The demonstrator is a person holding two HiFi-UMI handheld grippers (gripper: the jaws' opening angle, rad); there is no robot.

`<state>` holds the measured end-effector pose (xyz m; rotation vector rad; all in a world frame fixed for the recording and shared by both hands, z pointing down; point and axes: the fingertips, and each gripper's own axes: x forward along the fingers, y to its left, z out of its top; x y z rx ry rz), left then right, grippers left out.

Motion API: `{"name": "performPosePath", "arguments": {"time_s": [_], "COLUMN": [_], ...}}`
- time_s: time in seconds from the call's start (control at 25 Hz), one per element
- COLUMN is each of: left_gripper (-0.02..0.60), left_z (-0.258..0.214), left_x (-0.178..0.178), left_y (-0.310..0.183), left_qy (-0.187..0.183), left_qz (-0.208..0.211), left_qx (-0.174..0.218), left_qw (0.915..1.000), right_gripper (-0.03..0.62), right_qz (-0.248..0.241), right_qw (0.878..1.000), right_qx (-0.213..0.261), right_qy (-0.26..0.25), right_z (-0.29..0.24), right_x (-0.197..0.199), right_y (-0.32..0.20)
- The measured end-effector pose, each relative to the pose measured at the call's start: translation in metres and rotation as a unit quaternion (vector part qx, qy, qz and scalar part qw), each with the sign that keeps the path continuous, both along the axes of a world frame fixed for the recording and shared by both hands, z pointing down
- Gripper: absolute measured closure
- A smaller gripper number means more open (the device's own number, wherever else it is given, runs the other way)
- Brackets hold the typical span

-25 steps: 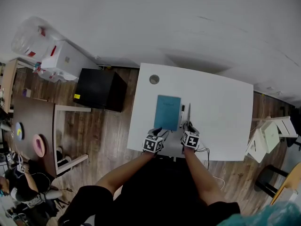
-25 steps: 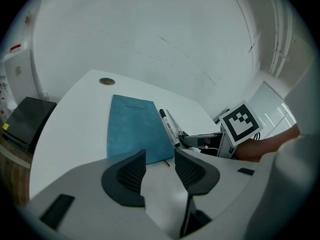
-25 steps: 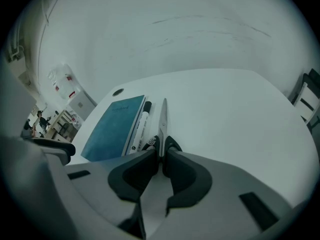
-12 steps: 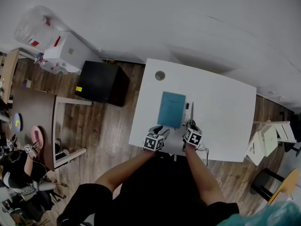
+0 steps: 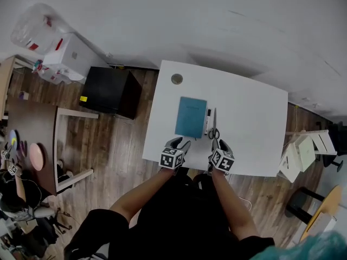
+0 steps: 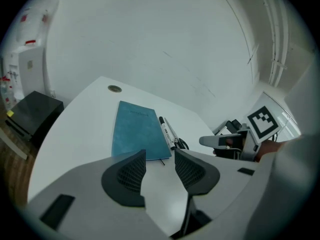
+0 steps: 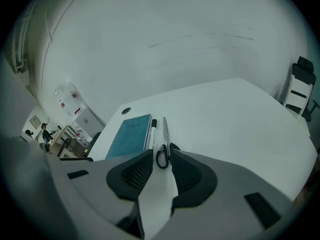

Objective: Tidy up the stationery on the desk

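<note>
Scene: A person stands at a white desk (image 5: 255, 118) with a two-jaw gripper in each hand. The stationery is drawn into one row at the desk's middle.
Notebook: The teal notebook (image 5: 191, 117) lies flat and closed, its long sides running away from the person. It anchors the row.
Marker: A black-and-white marker (image 5: 207, 121) lies just beside the notebook's right edge and parallel to it.
Scissors: The closed scissors (image 5: 213, 128) lie just right of the marker, blades pointing away and handles level with the notebook's near end. They appear lined up so that all three pieces square with one another.
Right gripper: The right gripper (image 7: 161, 160) hangs short of the notebook's near right corner, aimed along the scissors. Its jaws have just been opening and stand apart. The handles show in the gap beyond the tips, clear of the pads, which looks like a release after placing.
Left gripper: The left gripper (image 6: 159, 158) waits off the notebook's near edge, jaws apart with only bare desk between them. It is likely kept clear while the other hand works.
Change: A second earlier the right gripper sat over the scissors' handles. It now stands back from them, nearer the person. The left gripper has hardly shifted.
</note>
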<state>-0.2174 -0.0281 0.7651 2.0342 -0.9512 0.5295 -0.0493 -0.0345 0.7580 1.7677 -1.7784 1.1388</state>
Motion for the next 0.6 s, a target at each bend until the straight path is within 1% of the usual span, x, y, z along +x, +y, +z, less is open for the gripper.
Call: {"name": "performPosePath", "arguments": {"time_s": [0.08,0.12,0.16,0.24,0.32,0.4,0.48,0.56,0.6], "left_gripper": [0.398,0.413,0.446,0.558,0.567,0.568,0.568,0.568,0.568], "left_z": [-0.004,-0.005,-0.006,-0.012,-0.028,-0.057,-0.090,-0.122,-0.137], "left_x": [0.001,0.005,0.011,0.022,0.032,0.045,0.062,0.078,0.085], "left_y": [0.011,0.020,0.029,0.043,0.059,0.082,0.107,0.133,0.148], "left_qy": [0.009,0.014,0.018,0.021,0.020,0.018,0.014,0.003,0.000], "left_qz": [-0.008,-0.001,0.011,0.033,0.040,0.036,0.028,0.018,0.011], "left_qx": [0.003,0.004,0.008,0.026,0.052,0.087,0.129,0.171,0.189], "left_qw": [0.9999,0.9999,0.9997,0.9989,0.9977,0.9954,0.9912,0.9851,0.9820], "right_gripper": [0.479,0.479,0.482,0.519,0.550,0.556,0.557,0.557,0.557], "right_qz": [-0.005,-0.006,-0.006,-0.007,-0.028,-0.072,-0.114,-0.135,-0.139], "right_qw": [1.000,0.999,0.999,0.997,0.994,0.987,0.979,0.971,0.968], "right_qx": [0.025,0.038,0.048,0.069,0.098,0.135,0.171,0.196,0.204], "right_qy": [-0.002,-0.005,-0.009,-0.021,-0.037,-0.037,-0.007,0.028,0.035], "right_z": [-0.020,-0.031,-0.041,-0.060,-0.083,-0.111,-0.138,-0.157,-0.164], "right_x": [0.004,0.007,0.010,0.015,0.013,0.007,0.005,0.008,0.010], "right_y": [0.015,0.024,0.033,0.050,0.070,0.096,0.125,0.156,0.171]}}
